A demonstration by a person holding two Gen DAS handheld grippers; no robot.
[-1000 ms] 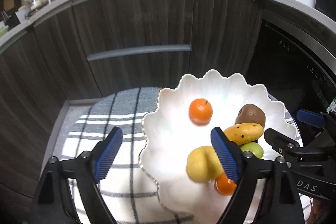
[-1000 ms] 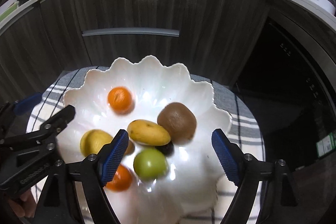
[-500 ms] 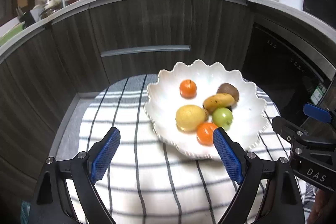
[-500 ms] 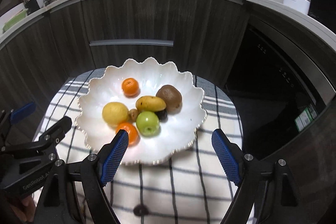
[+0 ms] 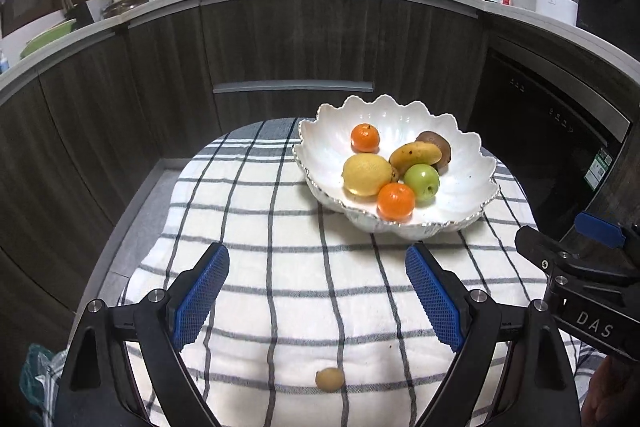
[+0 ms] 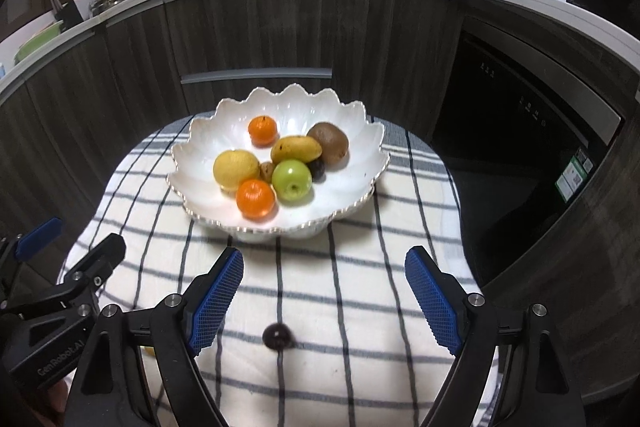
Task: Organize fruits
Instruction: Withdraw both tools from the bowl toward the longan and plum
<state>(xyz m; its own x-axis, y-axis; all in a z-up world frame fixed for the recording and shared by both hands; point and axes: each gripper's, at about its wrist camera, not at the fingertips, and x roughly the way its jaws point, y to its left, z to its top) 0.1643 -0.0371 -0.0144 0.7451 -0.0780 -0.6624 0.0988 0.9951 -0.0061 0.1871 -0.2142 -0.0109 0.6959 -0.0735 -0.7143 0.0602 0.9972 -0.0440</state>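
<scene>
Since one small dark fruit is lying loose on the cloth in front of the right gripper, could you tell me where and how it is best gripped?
Take the dark fruit across its middle, coming straight down from above. It is small, round and low on the checked cloth, so no side offers a better hold. The right gripper is open with the fruit roughly between its fingers.

The kiwi (image 5: 438, 148) sits mostly behind the mango (image 5: 416, 154) in the left wrist view. A small brown fruit (image 6: 267, 170) and a dark one (image 6: 318, 169) lie wedged among the others (kinds unclear). A dark round thing (image 6: 277, 336) on the checked cloth (image 6: 340, 291) is blurred. The yellow scrap (image 6: 149, 350) behind the right gripper's finger is nearly hidden.
</scene>
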